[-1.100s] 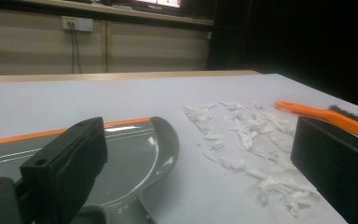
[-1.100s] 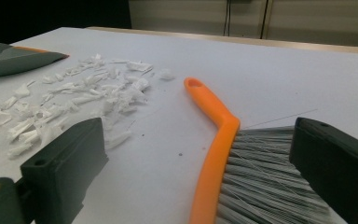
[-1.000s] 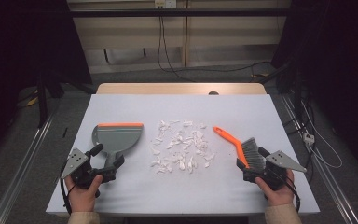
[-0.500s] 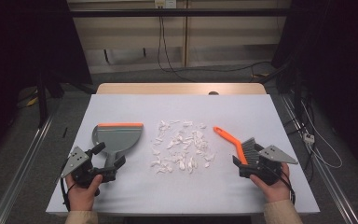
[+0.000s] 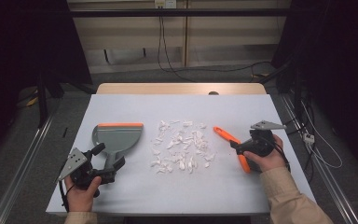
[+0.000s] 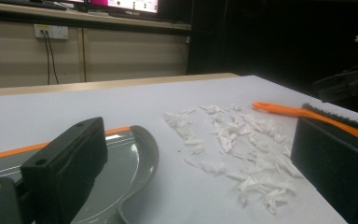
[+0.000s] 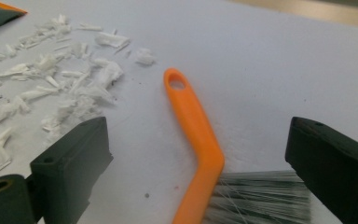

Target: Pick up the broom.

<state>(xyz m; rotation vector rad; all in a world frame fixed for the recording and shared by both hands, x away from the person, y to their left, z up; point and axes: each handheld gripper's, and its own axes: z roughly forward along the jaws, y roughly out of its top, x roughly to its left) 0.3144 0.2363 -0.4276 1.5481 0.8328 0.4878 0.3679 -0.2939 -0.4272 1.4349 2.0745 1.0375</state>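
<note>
A grey dustpan (image 5: 118, 139) with an orange lip lies at the left of the table, and its handle points toward my left gripper (image 5: 108, 157). That gripper is open, one jaw on each side of the handle end (image 6: 135, 186), touching nothing. White paper scraps (image 5: 182, 148) are strewn across the middle. An orange-handled brush (image 5: 229, 138) lies to their right. My right gripper (image 7: 200, 140) is open and low over the table, with the handle (image 7: 196, 130) running between its jaws and the grey bristles (image 7: 261, 200) close in front. I cannot tell whether the jaws touch it.
The white table top (image 5: 261, 107) has bare room behind and in front of the scraps. Beyond its far edge are a wooden strip (image 5: 177, 88), cables on the floor and a dark room. Metal rails run along both sides.
My right gripper has moved forward and left over the brush until its jaws straddle the handle. The left gripper has shifted only slightly near the dustpan handle.
</note>
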